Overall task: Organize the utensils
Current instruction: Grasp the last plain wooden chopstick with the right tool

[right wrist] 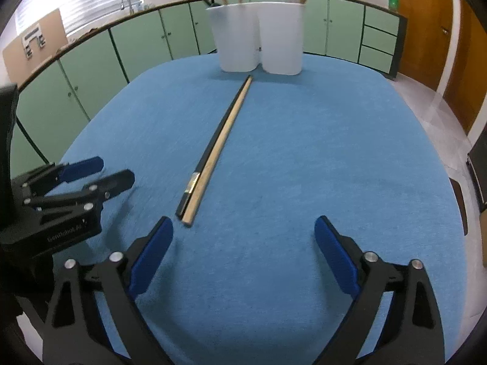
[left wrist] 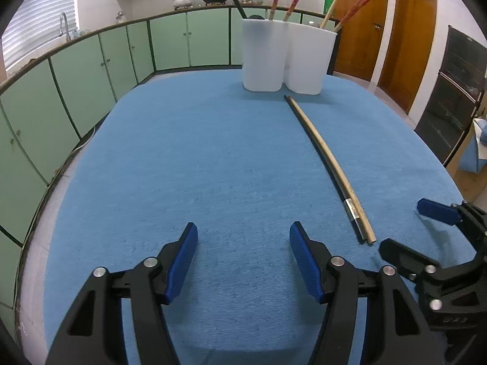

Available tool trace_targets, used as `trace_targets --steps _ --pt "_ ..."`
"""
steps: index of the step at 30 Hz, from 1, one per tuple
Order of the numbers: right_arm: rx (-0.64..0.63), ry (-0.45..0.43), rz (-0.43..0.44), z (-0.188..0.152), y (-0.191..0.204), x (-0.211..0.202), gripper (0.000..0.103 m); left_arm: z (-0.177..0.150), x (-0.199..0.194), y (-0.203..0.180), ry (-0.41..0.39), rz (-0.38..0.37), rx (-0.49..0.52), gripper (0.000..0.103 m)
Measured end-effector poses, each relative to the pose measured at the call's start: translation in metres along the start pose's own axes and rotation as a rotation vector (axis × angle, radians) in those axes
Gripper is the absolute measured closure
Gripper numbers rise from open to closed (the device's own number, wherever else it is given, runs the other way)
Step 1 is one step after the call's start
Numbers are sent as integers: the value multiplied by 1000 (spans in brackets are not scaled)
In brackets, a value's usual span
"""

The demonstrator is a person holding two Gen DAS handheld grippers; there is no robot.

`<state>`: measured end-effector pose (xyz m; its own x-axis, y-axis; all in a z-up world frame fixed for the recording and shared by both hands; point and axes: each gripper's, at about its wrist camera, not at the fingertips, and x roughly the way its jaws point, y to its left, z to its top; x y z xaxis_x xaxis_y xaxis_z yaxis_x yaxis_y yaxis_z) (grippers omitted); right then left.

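Two chopsticks (right wrist: pixel 210 155) lie on the blue tablecloth (right wrist: pixel 304 167), one dark with a silver band, one pale wood, touching along their length. Their near ends rest just ahead of my right gripper (right wrist: pixel 243 237), nearest its left finger; their far tips reach close to the foot of two white holders (right wrist: pixel 258 39) at the back of the table.

My right gripper stands wide and empty, low over the cloth, with the chopsticks to the left of its gap. My left gripper (left wrist: pixel 243 240) is partly spread, also empty, with the pair to its right and not between its fingers.

Risks, as I judge them:
- The sticks lie pressed together, so closing on them may take both when only one is wanted, or squeeze one out sideways.
- They are thin and flat on fabric; pads coming down too shallow may slide over them, too deep may snag the cloth.
- My two tools sit near each other at the near ends and could collide if both go in.

Count: two loose chopsticks; two holders, side by side and touching. In the left wrist view I make out about six sticks standing in them: one dark, four red-patterned, one pale.
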<state>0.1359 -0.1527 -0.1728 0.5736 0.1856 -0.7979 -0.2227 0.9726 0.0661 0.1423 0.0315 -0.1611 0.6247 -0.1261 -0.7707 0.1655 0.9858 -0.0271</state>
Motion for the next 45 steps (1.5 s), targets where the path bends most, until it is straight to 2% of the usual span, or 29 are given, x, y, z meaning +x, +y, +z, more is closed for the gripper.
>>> trace_targets --steps 9,13,15,19,22,24,26,30,33,37,45 --pt "-27 17 -51 4 6 7 22 1 1 -1 9 -4 2 41" --pt "11 17 -96 3 -7 3 23 0 0 1 9 -7 -9 41" --pt "39 13 -85 2 -16 -1 24 -1 0 2 10 -8 -12 41" --pt "80 -8 13 0 -23 -7 36 0 0 1 11 -3 -6 41" --pt "67 -5 49 -2 -16 -5 46 0 -1 0 4 -1 -2 41" --pt "50 -13 40 -1 -9 -3 50 0 -2 0 2 0 -5 41" --pt "35 -15 37 1 -4 -1 58 0 -2 1 3 1 -8 41" --pt "34 -16 30 4 0 3 82 0 -3 2 2 1 -10 41" --pt "25 -18 20 6 1 6 96 0 -3 2 3 2 -10 41" --pt "43 -22 32 6 -4 3 97 2 -5 -3 -2 -17 -12 41" --pt "117 -33 -15 -6 -33 -11 97 4 -9 -34 -10 -110 15 41"
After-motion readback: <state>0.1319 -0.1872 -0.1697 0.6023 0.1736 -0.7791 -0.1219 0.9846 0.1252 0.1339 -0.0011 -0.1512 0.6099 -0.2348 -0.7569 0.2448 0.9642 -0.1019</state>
